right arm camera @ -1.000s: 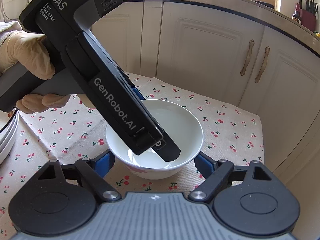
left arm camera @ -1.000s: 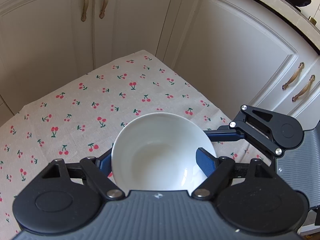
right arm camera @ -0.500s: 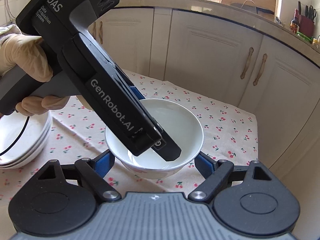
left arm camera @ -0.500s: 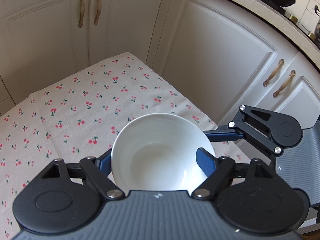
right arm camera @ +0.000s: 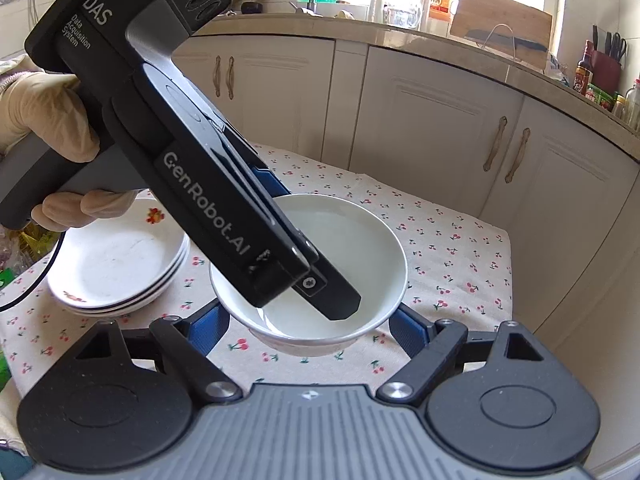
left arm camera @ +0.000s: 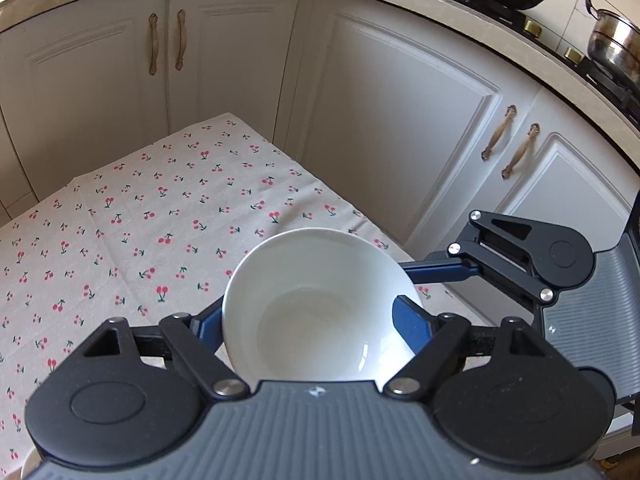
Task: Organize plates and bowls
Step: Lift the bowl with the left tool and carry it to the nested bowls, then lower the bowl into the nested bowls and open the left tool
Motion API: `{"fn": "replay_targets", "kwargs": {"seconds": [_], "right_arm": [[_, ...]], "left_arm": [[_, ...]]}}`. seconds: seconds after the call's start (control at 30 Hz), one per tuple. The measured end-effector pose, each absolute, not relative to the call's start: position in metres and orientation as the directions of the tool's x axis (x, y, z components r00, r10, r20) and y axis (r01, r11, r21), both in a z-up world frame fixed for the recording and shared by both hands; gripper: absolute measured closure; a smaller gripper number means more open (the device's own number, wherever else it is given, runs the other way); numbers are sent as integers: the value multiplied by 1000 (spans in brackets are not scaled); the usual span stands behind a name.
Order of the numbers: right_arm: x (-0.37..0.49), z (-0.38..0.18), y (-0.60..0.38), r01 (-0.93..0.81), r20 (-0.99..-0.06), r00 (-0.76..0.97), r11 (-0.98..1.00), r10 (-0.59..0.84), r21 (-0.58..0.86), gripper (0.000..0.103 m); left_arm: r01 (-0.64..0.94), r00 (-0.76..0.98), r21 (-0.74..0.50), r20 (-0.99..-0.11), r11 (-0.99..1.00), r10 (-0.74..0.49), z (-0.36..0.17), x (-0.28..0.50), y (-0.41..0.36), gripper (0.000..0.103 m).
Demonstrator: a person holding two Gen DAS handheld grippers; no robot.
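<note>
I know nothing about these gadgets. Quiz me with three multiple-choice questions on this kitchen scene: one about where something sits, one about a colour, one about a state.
1. In the right wrist view, where is the stack of plates?
A. Left of the white bowl, on the tablecloth
B. Up on the counter
C. Inside the bowl

2. What colour are the finger pads of the left gripper?
A. Red
B. Blue
C. Yellow

3. What state is the white bowl in?
A. Upside down on the cloth
B. Upright, its wall pinched by the left gripper
C. Broken in pieces

Answers:
1. A: the plates rest on the cherry-print cloth, left of the bowl.
2. B: blue pads show on either side of the bowl.
3. B: one finger reaches inside the bowl and the other is outside it.
</note>
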State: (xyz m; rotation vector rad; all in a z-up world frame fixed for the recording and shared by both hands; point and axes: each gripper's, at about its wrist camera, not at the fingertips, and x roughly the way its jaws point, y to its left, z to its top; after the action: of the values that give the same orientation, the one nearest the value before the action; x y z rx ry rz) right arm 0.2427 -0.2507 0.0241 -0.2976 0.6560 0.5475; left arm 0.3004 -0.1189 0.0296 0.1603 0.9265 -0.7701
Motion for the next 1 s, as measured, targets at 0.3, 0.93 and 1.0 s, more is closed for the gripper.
{"fn": "replay_targets", "kwargs": {"seconds": [0.3,0.93,1.0], "right_arm": [[195,32,-249,-573,-632,671,812,387,-112,13],[151,4,-255,-582,-694,608,811,386,-59,13],[151,3,-255,-583,-695,604,811,390,-52,13]], "left_arm": [[667,374,-175,-762,724,-529,39,253,-116,20],[665,309,-227,-783,711,-540,1,210,-118,19],[664,308,-228,-784,712,-538,0,210,-118,18]]}}
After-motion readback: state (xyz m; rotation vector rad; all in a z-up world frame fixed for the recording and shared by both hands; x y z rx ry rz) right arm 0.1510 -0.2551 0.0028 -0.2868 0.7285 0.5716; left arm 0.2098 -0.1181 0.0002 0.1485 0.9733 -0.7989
